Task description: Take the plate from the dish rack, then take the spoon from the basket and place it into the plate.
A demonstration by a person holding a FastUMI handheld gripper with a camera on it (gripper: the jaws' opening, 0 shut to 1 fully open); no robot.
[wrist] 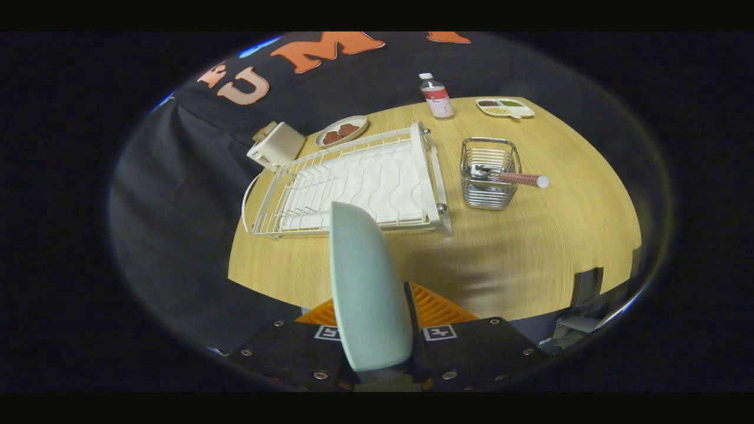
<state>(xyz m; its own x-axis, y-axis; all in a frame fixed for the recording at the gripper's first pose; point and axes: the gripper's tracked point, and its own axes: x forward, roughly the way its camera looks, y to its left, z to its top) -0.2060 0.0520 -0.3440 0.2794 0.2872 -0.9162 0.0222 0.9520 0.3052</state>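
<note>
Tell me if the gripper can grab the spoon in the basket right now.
Probably not: the gripper has its jaws shut on the plate, held on edge. The spoon lies beyond, handle sticking out of the basket.

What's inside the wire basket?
A spoon lies in the basket, bowl down inside, handle poking out over the rim. The basket's bottom is hard to see through the wires. The gripper holds the plate.
</note>
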